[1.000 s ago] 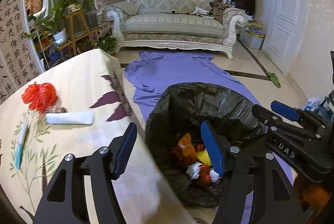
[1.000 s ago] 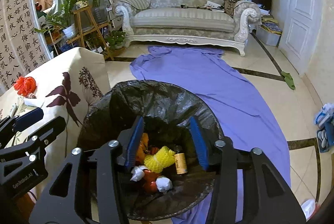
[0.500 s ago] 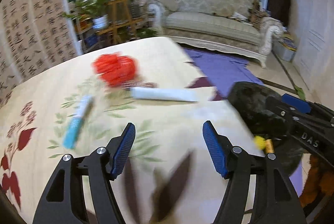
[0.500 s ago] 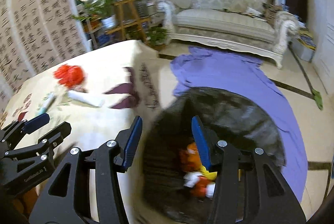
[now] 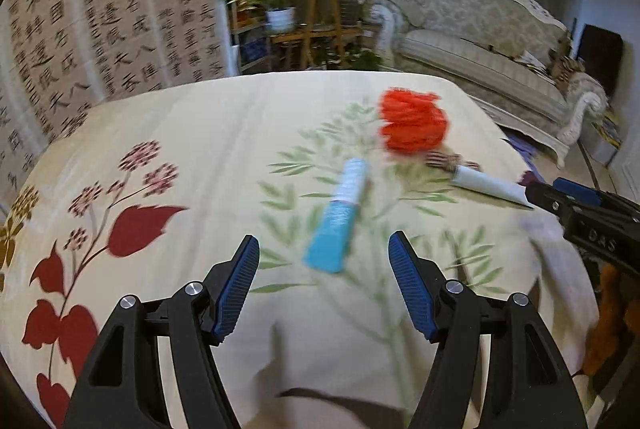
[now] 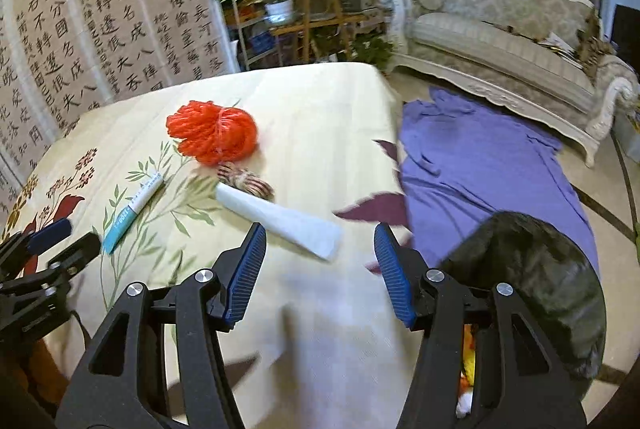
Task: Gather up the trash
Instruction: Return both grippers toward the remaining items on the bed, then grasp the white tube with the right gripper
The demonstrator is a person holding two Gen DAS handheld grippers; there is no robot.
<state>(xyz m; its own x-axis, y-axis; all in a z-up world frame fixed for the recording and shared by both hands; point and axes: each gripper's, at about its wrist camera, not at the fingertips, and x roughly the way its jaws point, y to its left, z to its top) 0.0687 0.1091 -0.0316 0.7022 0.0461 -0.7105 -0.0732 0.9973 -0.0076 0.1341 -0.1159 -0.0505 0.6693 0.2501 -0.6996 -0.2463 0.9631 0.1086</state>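
Observation:
On the floral tablecloth (image 5: pixel 200 149) lie a blue-and-white tube (image 5: pixel 340 217), a red mesh bundle (image 5: pixel 412 121), a small striped wrapper (image 5: pixel 444 161) and a white tube (image 5: pixel 492 187). My left gripper (image 5: pixel 324 285) hangs open just short of the blue tube (image 6: pixel 132 209), nothing between its jaws. My right gripper (image 6: pixel 320 269) hovers near the white tube (image 6: pixel 280 221), its jaws opening and empty; the red bundle (image 6: pixel 212 133) lies behind. The black-lined trash bin (image 6: pixel 532 281) stands at the table's right, with trash inside.
A purple cloth (image 6: pixel 480 165) is spread on the floor beyond the bin. A cream sofa (image 6: pixel 500 41) stands at the back right, plants on wooden stands (image 6: pixel 308 1) behind the table, and a calligraphy screen (image 6: pixel 100 9) along the left.
Both grippers have swung left from over the trash bin to above the table. The right gripper's jaws have widened. The blue tube now lies just ahead of the left gripper.

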